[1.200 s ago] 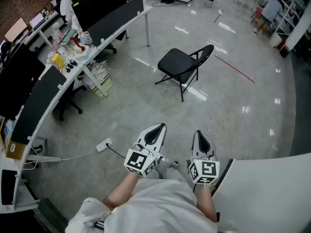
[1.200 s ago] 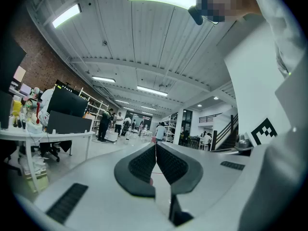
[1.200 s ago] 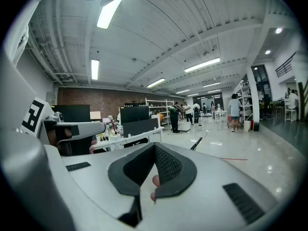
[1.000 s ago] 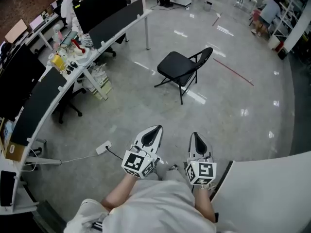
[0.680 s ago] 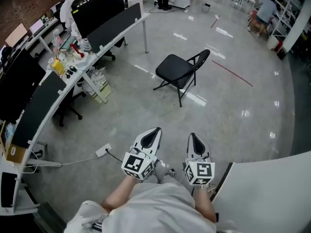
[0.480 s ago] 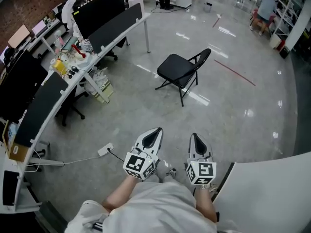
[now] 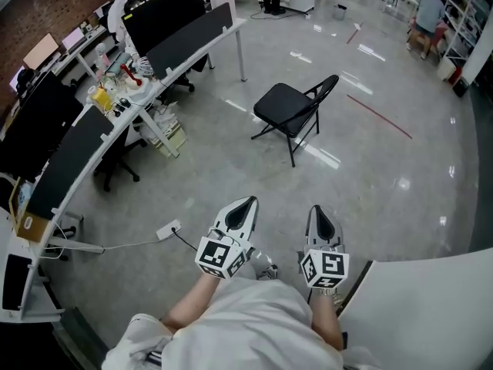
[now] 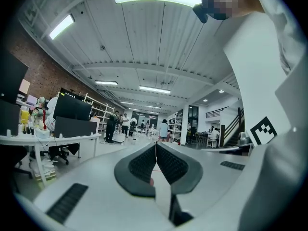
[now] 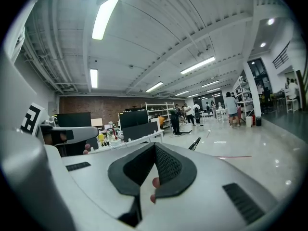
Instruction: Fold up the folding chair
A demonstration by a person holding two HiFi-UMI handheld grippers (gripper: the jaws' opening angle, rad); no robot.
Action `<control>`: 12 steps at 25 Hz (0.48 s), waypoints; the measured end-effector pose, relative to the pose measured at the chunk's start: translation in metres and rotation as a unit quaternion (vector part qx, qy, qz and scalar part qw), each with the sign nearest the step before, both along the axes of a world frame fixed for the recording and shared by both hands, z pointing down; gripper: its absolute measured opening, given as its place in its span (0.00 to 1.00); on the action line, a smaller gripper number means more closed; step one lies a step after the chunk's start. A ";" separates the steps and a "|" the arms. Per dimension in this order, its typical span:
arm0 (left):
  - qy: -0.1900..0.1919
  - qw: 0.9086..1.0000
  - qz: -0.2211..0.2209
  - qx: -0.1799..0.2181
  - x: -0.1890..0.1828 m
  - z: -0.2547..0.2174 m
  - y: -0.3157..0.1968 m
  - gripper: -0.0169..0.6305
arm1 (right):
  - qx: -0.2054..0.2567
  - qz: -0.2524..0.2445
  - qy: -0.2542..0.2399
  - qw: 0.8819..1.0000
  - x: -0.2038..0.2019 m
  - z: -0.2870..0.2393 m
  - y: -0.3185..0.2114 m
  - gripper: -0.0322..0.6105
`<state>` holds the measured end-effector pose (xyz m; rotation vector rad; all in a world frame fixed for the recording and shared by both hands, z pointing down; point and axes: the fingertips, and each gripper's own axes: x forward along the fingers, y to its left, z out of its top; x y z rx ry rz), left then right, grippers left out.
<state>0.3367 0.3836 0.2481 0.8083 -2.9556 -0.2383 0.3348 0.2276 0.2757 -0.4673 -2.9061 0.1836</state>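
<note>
Near my waist, the left claw (image 7: 245,204) and right claw (image 7: 319,211) are both pinched tight on nothing, as nothing is within reach yet. The folding chair (image 7: 288,106) stands unfolded well ahead, mid-floor.

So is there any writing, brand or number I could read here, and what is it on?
No text can be read.
Cube on the left gripper and its twin on the right gripper: black-and-white square patterns, not words.
Sticker on the brown box: too small to read.
</note>
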 end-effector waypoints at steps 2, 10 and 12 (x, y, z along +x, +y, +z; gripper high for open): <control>0.002 1.000 -0.008 0.001 0.003 0.003 -0.003 0.05 | -0.002 -0.001 0.004 1.000 0.000 0.002 -0.006 0.06; 0.008 1.000 -0.010 -0.002 -0.006 0.008 -0.010 0.05 | 0.003 -0.007 0.006 1.000 -0.010 0.002 -0.015 0.06; 0.009 1.000 -0.006 -0.002 -0.015 0.011 -0.011 0.05 | 0.007 -0.005 0.008 1.000 -0.015 0.006 -0.015 0.06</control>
